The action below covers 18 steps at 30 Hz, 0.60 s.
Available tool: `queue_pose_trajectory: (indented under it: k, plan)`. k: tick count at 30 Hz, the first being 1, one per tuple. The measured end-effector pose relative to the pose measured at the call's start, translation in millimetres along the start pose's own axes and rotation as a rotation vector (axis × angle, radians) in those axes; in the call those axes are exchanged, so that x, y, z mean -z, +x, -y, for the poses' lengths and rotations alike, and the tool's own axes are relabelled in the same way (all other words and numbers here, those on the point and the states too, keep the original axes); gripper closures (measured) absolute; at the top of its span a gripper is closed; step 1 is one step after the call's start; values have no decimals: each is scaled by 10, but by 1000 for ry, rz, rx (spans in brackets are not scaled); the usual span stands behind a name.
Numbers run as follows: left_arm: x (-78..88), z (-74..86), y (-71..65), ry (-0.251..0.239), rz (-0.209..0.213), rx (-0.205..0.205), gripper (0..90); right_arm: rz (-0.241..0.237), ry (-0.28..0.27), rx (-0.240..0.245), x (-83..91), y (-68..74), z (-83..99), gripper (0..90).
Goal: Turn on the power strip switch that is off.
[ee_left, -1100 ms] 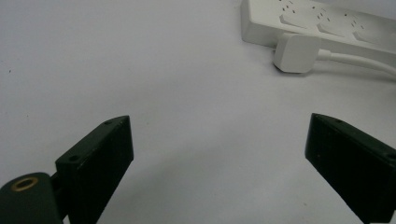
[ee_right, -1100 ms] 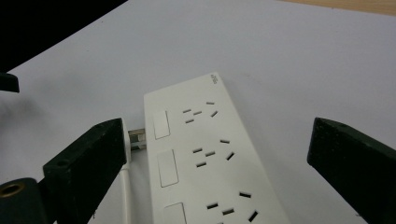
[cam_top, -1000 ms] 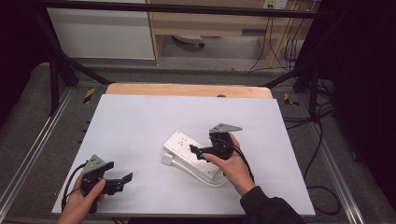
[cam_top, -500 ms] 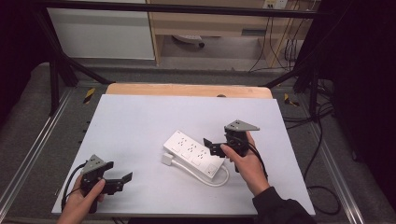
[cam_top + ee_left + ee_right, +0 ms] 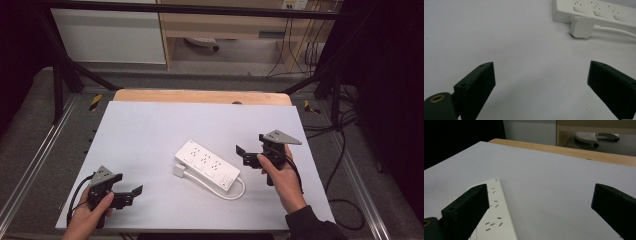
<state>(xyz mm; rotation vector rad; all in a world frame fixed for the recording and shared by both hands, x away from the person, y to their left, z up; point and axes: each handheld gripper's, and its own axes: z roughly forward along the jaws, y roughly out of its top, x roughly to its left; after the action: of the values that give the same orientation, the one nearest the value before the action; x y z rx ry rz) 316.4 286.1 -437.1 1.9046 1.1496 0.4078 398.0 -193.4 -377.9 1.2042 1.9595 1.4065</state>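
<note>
Lying flat near the middle of the table [image 5: 150,130] is a white power strip [image 5: 206,164]. It sits at a slant, with one end toward the far left and the other toward the near right. Its top shows rows of small slots. A white cord [image 5: 227,192] comes out of the near right end, bends around in a loop, and runs back along the near side of the strip. The cord ends in a white plug [image 5: 180,171], which lies just beside the strip's left end.

The right gripper [image 5: 248,155] is held in the right hand [image 5: 280,172], just to the right of the strip. It does not touch the strip. Its jaws are spread wide and hold nothing. In the right gripper view, the strip [image 5: 492,217] shows low down by one jaw, and bare table shows between the two jaws.

The left gripper [image 5: 131,194] is held in the left hand [image 5: 92,215] at the near left corner of the table. It is well apart from the strip. Its jaws are spread wide too, and they hold nothing. In the left gripper view, the jaws point across the bare table. The strip [image 5: 596,11] and the plug [image 5: 582,27] show far off at the top right.

A strip of wood [image 5: 200,96] shows along the far edge of the table.
</note>
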Motion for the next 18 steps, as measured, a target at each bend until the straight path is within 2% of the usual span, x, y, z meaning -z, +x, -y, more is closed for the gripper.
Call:
queue_pose_trajectory:
  k: [18]
  plan:
    - [7, 6, 14, -6, -6, 10, 77, 90, -24, -57, 395, -399, 252, 19]
